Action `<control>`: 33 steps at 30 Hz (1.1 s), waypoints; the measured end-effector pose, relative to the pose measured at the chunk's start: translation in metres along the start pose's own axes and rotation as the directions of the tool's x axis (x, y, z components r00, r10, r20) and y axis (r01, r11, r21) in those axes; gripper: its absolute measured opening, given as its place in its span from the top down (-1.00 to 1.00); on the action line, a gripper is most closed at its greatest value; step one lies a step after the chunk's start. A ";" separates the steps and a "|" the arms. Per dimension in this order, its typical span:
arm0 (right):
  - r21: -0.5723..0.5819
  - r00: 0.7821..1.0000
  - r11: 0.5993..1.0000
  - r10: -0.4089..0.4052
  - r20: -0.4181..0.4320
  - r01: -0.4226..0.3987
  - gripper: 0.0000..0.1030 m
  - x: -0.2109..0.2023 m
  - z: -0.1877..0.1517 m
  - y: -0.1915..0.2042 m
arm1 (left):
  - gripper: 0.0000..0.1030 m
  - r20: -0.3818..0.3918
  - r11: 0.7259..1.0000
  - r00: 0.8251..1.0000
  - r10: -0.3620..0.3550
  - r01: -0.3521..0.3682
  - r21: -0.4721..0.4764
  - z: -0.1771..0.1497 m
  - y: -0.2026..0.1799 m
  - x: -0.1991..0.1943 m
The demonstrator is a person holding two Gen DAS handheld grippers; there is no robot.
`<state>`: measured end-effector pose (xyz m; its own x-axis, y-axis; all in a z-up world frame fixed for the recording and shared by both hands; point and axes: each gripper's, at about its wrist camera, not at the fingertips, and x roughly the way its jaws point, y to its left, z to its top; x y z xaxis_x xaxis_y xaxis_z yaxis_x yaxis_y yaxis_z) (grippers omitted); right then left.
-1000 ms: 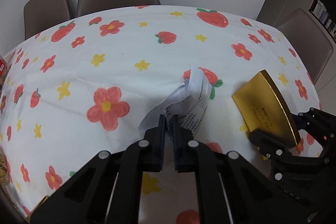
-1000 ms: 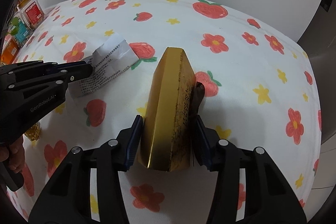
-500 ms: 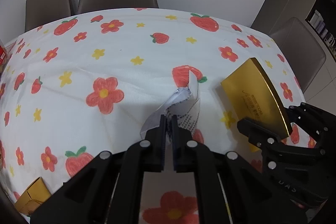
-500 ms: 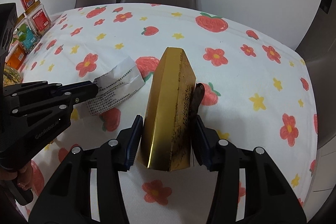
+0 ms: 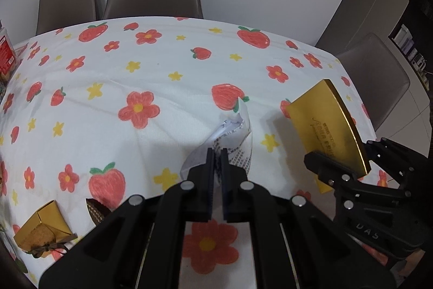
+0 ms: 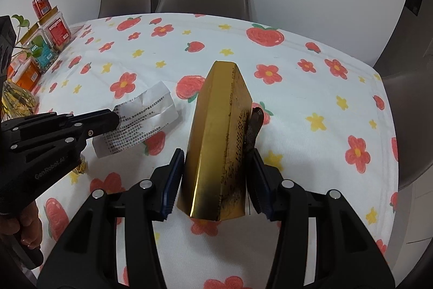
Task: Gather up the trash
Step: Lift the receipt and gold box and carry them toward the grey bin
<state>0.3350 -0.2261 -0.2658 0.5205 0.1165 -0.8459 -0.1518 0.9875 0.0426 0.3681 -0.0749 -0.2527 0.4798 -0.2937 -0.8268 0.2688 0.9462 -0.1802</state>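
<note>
Pinching printed paper slip [image 5: 238,145] in left gripper [image 5: 215,153] jaws, right gripper [image 6: 216,175] jaws clamping gold box [image 6: 222,137], both held clear above bench [image 5: 162,67] for carrying off; small gold wrapper [image 5: 43,229] lying uncollected by near edge

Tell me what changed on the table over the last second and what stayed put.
Both grippers rose off the flowered tablecloth: the left gripper lifted the printed paper slip, the right gripper the gold box. A small gold box came into the left view. Both grips are unchanged; nothing was released.
</note>
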 end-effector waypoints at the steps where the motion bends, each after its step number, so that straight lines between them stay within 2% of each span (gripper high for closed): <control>1: 0.002 1.000 1.000 -0.002 0.002 0.002 0.09 -0.004 -0.002 -0.001 | 0.91 0.001 1.000 1.000 -0.005 0.005 0.002 -0.002 -0.003 -0.004; 11: 0.072 0.997 0.995 -0.069 0.038 0.066 0.09 -0.066 -0.042 -0.021 | 0.91 0.018 0.993 0.995 -0.094 0.093 0.067 -0.029 -0.051 -0.046; 19: 0.185 0.986 0.973 -0.154 0.062 0.140 0.09 -0.127 -0.100 -0.055 | 0.91 0.015 0.966 0.981 -0.195 0.189 0.179 -0.051 -0.120 -0.074; 25: 0.267 0.975 0.946 -0.208 0.075 0.181 0.09 -0.174 -0.149 -0.098 | 0.91 -0.005 0.929 0.964 -0.265 0.256 0.266 -0.073 -0.195 -0.092; 33: 0.355 0.959 0.907 -0.273 0.081 0.228 0.09 -0.245 -0.239 -0.187 | 0.91 -0.031 0.878 0.949 -0.313 0.301 0.372 -0.114 -0.329 -0.102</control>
<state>0.0356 -0.4651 -0.1937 0.6083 -0.1489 -0.7797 0.2796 0.9595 0.0349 0.1355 -0.3405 -0.1697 0.3458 -0.5706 -0.7449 0.6911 0.6919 -0.2091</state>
